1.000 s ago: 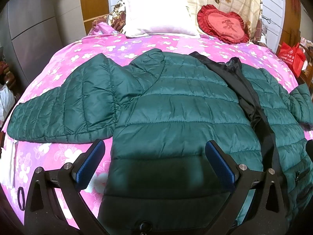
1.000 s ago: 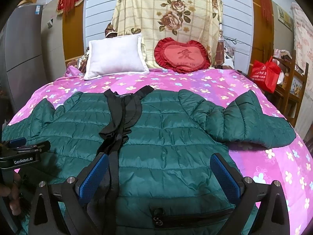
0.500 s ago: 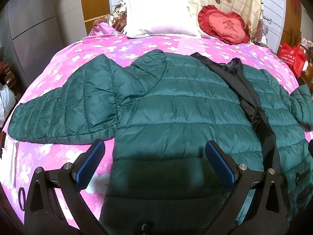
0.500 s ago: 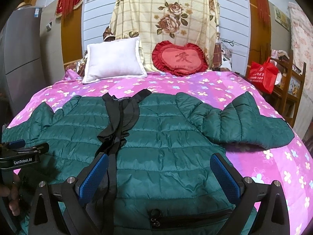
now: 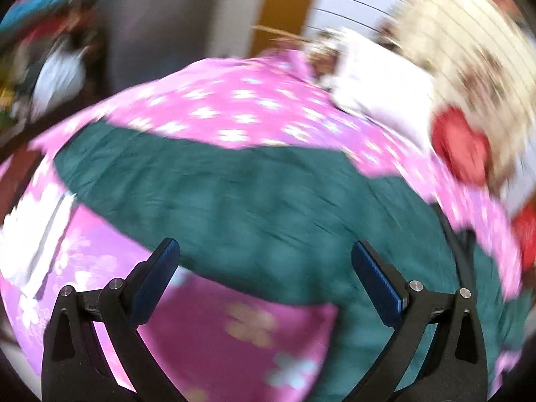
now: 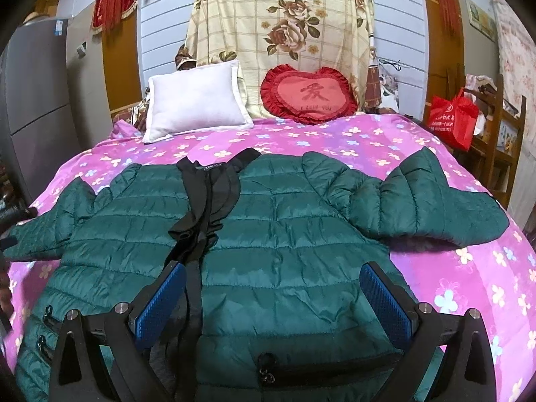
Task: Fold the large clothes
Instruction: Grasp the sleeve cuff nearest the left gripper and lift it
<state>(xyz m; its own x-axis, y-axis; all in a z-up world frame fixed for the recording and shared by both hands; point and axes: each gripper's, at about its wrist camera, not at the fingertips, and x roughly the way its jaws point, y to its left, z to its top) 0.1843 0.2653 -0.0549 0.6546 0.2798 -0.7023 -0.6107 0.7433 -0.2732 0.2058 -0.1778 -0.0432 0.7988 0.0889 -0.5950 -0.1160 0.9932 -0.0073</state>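
Green puffer jacket (image 6: 274, 244) spread flat on the pink floral bedspread (image 6: 368, 137), front up, black lining showing at the collar, hem cut off by the frame. Right gripper (image 6: 273, 296) hovering over the hem, spread wide, empty. Left gripper (image 5: 264, 281) gaping too, above the sleeve; super blurry there, details lost.

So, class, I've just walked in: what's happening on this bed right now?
A person holding two grippers is about to fold a green puffer jacket spread flat on a pink floral bedspread, sleeves out to both sides. The right gripper hovers open over the jacket's lower front, gripping nothing. The left gripper, also open and empty, points at the jacket's left sleeve; its view is blurred.
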